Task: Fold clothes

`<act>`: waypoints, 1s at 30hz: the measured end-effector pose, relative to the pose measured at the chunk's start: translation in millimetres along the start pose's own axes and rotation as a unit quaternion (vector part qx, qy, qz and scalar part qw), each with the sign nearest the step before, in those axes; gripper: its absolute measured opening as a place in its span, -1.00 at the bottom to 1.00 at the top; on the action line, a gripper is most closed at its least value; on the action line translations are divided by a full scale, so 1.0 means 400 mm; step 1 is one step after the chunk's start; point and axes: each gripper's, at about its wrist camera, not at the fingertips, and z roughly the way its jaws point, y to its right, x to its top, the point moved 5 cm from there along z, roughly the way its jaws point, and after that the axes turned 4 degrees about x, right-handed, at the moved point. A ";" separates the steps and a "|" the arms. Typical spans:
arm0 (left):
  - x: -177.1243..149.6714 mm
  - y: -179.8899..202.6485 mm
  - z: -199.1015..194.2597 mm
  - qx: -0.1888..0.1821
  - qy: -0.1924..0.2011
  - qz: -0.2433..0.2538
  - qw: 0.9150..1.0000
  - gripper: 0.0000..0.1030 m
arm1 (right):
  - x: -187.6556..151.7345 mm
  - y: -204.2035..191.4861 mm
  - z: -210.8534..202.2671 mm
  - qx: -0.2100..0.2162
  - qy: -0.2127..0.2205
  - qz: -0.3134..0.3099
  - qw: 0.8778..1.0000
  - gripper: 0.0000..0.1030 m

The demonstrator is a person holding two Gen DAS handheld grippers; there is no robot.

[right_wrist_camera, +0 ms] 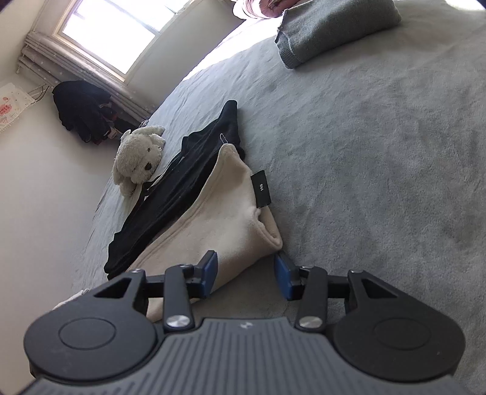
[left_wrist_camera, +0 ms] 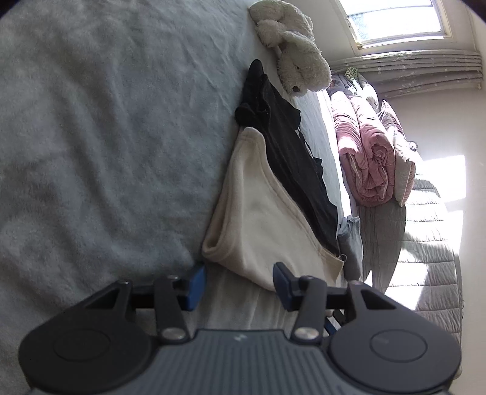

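Your left gripper (left_wrist_camera: 238, 284), lower centre of its frame, stands with fingers spread, straddling the near edge of the cream garment (left_wrist_camera: 258, 212) without pinching it. Your right gripper (right_wrist_camera: 246, 273), lower centre, is likewise spread, one finger over the cream cloth's corner, the other on the grey bedspread (right_wrist_camera: 379, 152). The cream garment lies mid-frame, doubled over, partly overlapping a black garment (right_wrist_camera: 182, 179); a folded grey garment (right_wrist_camera: 334, 27) sits upper right. Both tongs flank opposite edges, likely to take matching corners or having just released them.
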 end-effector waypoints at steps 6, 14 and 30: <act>0.001 -0.003 0.014 -0.003 0.019 -0.032 0.999 -0.20 | 0.007 0.012 0.011 0.014 0.011 0.035 0.999 -0.15; 0.009 0.003 0.029 -0.001 0.071 -0.045 0.996 -0.31 | 0.017 0.020 0.025 0.023 0.032 0.059 0.997 -0.17; -0.005 0.029 0.012 -0.004 0.161 -0.065 0.985 -0.78 | 0.026 0.019 0.013 0.040 0.086 0.144 0.985 -0.79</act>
